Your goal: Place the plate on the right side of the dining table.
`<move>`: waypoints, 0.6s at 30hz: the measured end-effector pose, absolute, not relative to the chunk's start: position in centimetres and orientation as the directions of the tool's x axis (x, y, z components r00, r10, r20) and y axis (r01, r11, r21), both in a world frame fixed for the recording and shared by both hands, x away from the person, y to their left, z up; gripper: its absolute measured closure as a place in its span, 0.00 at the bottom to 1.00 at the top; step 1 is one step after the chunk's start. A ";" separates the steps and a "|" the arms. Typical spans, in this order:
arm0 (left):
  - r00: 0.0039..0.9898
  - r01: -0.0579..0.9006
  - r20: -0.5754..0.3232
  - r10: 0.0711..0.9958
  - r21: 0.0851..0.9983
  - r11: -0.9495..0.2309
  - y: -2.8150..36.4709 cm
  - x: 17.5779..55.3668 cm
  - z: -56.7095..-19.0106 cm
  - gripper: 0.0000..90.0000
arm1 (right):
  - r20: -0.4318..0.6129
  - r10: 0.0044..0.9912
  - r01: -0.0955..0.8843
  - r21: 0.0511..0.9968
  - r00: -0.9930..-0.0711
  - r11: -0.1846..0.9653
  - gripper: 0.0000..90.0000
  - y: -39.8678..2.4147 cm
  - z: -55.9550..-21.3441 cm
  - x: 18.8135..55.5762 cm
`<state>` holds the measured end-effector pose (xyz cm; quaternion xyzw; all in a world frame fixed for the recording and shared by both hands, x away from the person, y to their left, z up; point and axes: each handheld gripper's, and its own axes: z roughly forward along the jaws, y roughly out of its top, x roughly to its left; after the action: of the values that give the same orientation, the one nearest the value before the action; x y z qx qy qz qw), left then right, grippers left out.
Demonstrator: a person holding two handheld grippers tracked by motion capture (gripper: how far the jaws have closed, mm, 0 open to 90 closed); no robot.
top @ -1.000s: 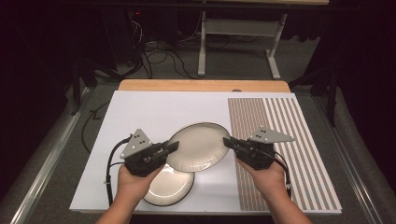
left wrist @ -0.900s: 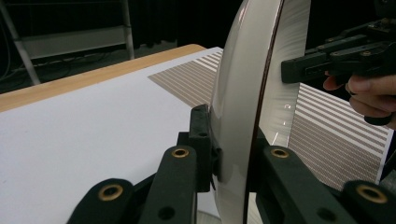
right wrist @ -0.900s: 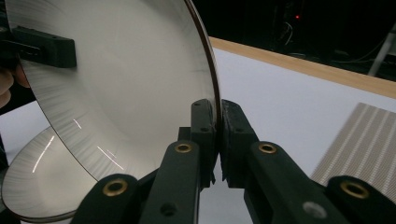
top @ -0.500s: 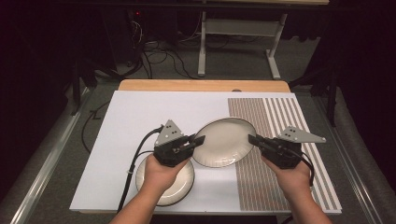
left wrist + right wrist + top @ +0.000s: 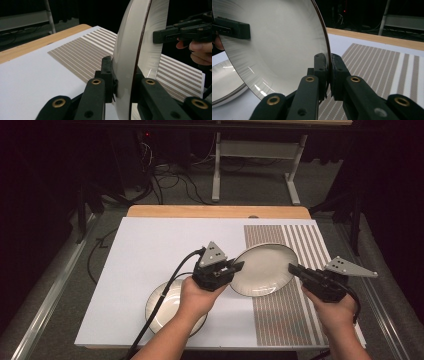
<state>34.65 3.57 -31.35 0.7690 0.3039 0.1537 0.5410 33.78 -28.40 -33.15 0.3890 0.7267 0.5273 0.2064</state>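
A white plate with a dark rim point(image 5: 262, 270) hangs tilted above the table, held from both sides. My left gripper point(image 5: 239, 266) is shut on its left rim, and my right gripper point(image 5: 294, 269) is shut on its right rim. In the left gripper view the plate point(image 5: 130, 50) stands edge-on between the jaws, with the right gripper point(image 5: 180, 31) beyond it. In the right gripper view the plate's point(image 5: 274, 50) rim is pinched between the jaws. A second plate point(image 5: 165, 307) lies flat on the white sheet, partly under the left hand.
A white sheet point(image 5: 150, 255) covers the table's left and middle, with a brown striped mat point(image 5: 300, 315) on the right. A wooden edge point(image 5: 215, 211) runs along the far side. The left gripper's cable point(image 5: 160, 302) trails over the lower plate. A metal stand point(image 5: 255, 150) is on the floor beyond.
Both grippers have carried the held plate to the right, so it now hangs partly over the striped mat. The lower plate has stayed in place.
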 end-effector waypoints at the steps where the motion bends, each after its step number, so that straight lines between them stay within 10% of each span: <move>1: 0.769 0.302 -0.091 0.633 0.924 -0.233 3.3 34.7 -31.4 0.89 | 0.111 0.785 0.346 0.928 -0.610 0.138 0.97 -28.7 -33.3 33.8; 18: 0.788 0.329 -0.092 0.609 0.899 -0.290 -1.9 36.8 -31.2 0.88 | 0.130 0.835 0.357 0.930 -0.535 0.084 0.97 -33.3 -33.9 33.4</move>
<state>36.84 -1.86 -31.22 0.7914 0.2962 0.1357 0.5172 33.38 -33.28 -33.86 0.4252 0.7004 0.5265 0.2269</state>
